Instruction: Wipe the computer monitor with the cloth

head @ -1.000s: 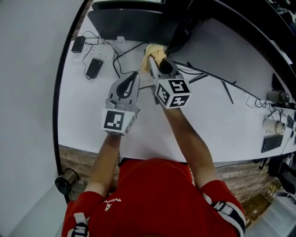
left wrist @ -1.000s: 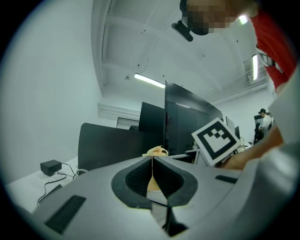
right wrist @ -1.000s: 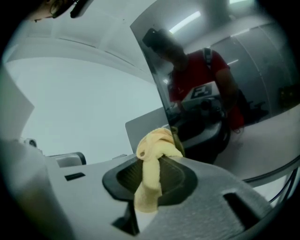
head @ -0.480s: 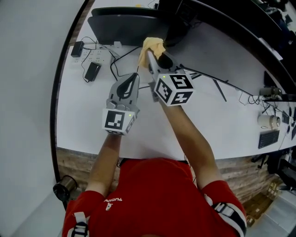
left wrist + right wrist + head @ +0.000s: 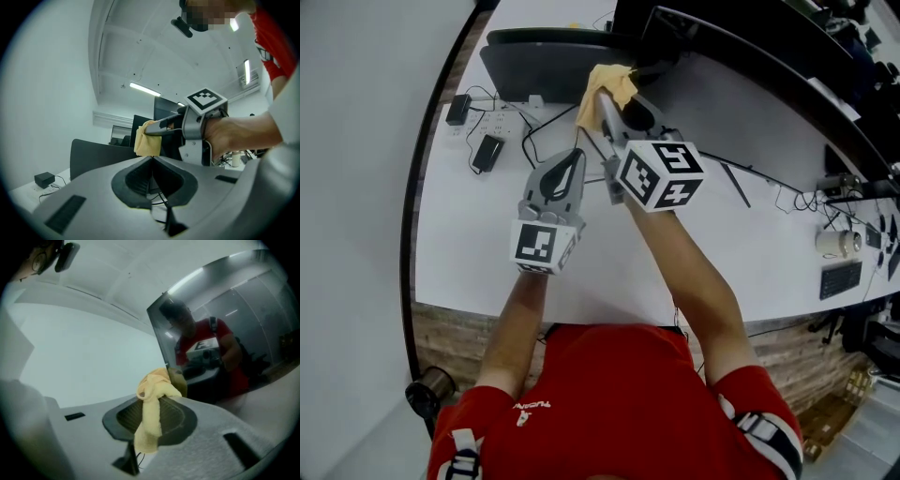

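Right tongs clamp cloth at monitor edge; left tongs closed, empty

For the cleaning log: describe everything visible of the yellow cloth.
The cloth is pale yellow, soft fabric crumpled into a wad. The right gripper is shut on it: a bunched end sticks out past the jaw tips and a narrow tail hangs down between them. The wad sits at the lower corner of the monitor, seemingly touching its dark glass, which mirrors it.

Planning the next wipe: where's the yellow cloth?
Head view, top centre: yellow cloth pinched in the right gripper, at the edge of the black monitor screen.
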The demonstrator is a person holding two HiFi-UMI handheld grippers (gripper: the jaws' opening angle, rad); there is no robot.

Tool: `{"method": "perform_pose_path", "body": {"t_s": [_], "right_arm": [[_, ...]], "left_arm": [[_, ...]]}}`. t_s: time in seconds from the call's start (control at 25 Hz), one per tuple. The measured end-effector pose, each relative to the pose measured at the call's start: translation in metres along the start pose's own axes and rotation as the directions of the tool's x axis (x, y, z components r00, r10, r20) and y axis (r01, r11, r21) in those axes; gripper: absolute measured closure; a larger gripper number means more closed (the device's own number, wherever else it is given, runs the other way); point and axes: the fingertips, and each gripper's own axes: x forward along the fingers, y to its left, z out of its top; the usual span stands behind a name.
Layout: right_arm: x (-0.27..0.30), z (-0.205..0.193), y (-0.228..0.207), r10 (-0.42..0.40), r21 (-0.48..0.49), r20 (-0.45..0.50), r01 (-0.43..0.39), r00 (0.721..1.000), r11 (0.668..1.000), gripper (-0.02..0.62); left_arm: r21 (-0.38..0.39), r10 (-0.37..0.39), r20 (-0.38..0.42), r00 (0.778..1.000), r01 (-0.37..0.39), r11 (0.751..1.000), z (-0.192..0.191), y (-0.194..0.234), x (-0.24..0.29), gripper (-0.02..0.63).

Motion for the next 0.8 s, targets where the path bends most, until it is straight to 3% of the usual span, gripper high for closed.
{"method": "perform_pose_path", "body": {"t_s": [0.8], "right_arm": [[-0.006, 0.108, 0.034, 0.053, -0.075, 0.093, -0.046, 0.994, 0.996, 0.525]], "left_arm": [[0.035, -0.065, 0.021, 0.998, 0.064, 0.997, 0.023, -0.025, -0.006, 0.597]]}}
